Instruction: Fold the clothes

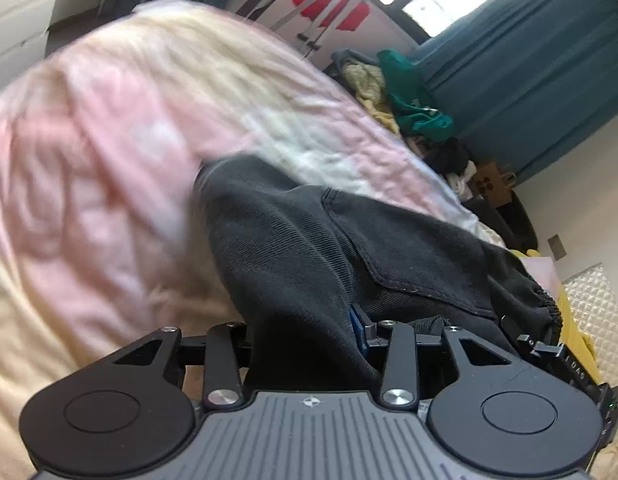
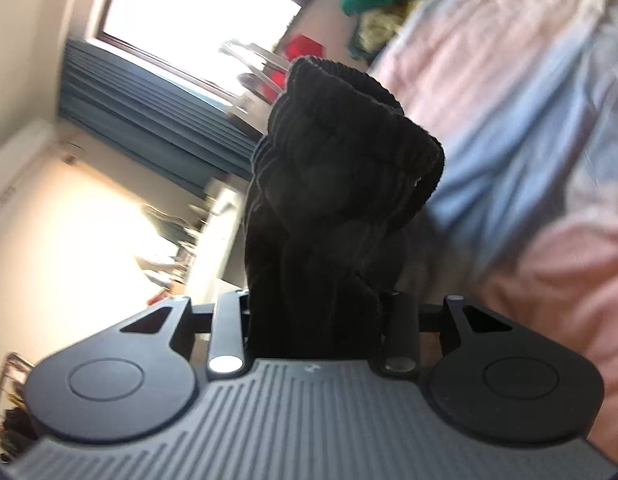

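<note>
Left wrist view: left gripper has its jaws clamped on a dark grey corduroy garment. The fabric runs out from between the fingers and drapes forward over a pink and cream bedspread. A sewn patch pocket and an elasticated edge show on it (trousers or shorts, by the look; cannot settle which). Background is motion-blurred. A heap of other clothes, green and yellow among them, sits at the far side of the bed by a teal curtain.

Right wrist view: right gripper is also closed tight on the same garment; a thick bunch of ribbed cloth stands up from between the fingers, lifted clear of the bedspread. Camera is rolled well over and the frame is blurred.

Judgement: both ends are held and the piece is being carried or swung, so a fold or a lay-out is in hand; which of the two the pictures do not settle. The next move calls for keeping both grips firm and the cloth taut between them, then lowering it flat so edges meet without bunching.
</note>
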`<state>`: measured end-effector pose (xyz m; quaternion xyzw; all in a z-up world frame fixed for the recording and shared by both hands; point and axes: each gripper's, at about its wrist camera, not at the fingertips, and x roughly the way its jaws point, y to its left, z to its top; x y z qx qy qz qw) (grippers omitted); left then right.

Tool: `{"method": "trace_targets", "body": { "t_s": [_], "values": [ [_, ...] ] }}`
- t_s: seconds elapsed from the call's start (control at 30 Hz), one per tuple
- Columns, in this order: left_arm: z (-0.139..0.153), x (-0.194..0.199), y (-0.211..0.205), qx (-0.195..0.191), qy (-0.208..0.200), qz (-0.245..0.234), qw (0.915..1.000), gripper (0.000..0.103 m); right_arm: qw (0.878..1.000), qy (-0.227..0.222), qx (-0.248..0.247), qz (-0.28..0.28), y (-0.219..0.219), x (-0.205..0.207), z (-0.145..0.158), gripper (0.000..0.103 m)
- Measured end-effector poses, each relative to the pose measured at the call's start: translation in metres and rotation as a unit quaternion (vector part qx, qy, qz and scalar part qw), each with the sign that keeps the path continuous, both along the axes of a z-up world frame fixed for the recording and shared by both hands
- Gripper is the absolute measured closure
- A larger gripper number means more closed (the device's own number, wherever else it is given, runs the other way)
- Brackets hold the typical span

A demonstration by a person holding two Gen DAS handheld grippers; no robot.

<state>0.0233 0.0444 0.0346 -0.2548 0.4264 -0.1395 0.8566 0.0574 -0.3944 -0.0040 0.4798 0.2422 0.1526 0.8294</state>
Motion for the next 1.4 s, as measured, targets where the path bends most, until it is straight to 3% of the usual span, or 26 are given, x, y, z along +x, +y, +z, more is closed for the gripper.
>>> {"method": "trace_targets", "body": {
  "t_s": [0.23, 0.33, 0.43, 0.57, 0.67, 0.8, 0.9, 1.03, 1.2, 1.4],
  "values": [
    [0.090, 0.043, -0.089, 0.053, -0.066, -0.074, 0.9937, 0.062, 0.995, -0.074, 0.052, -0.047, -0.069, -0.001, 0.036, 0.063],
    [0.105, 0.066, -0.148, 0.070, -0.111, -0.107, 0.9856, 0.062, 0.989, -0.104, 0.059, -0.092, -0.108, 0.000, 0.039, 0.063],
    [0.101, 0.092, -0.206, 0.051, -0.146, -0.127, 0.9798, 0.062, 0.979, -0.132, 0.066, -0.144, -0.152, 0.005, 0.031, 0.063],
    [0.074, 0.133, -0.278, 0.014, -0.168, -0.157, 0.9730, 0.062, 0.962, -0.172, 0.056, -0.203, -0.202, 0.007, 0.004, 0.063],
    [0.025, 0.163, -0.323, 0.021, -0.160, -0.199, 0.9667, 0.061, 0.958, -0.132, 0.081, -0.241, -0.222, 0.006, -0.051, 0.063],
    [-0.064, 0.204, -0.373, 0.074, -0.107, -0.249, 0.9598, 0.060, 0.947, -0.074, 0.115, -0.290, -0.249, 0.005, -0.127, 0.063],
    [-0.100, 0.205, -0.370, 0.072, -0.107, -0.252, 0.9590, 0.050, 0.945, -0.032, 0.155, -0.287, -0.250, 0.001, -0.164, 0.064],
    [-0.120, 0.207, -0.361, 0.063, -0.108, -0.257, 0.9582, 0.046, 0.948, -0.027, 0.139, -0.285, -0.251, -0.001, -0.158, 0.063],
    [-0.102, 0.199, -0.360, 0.119, -0.112, -0.266, 0.9500, 0.036, 0.944, 0.006, 0.125, -0.306, -0.245, -0.021, -0.145, 0.059],
    [-0.049, 0.149, -0.330, 0.177, -0.133, -0.259, 0.9401, 0.033, 0.936, 0.045, 0.110, -0.331, -0.238, -0.047, -0.128, 0.054]
  ]
}}
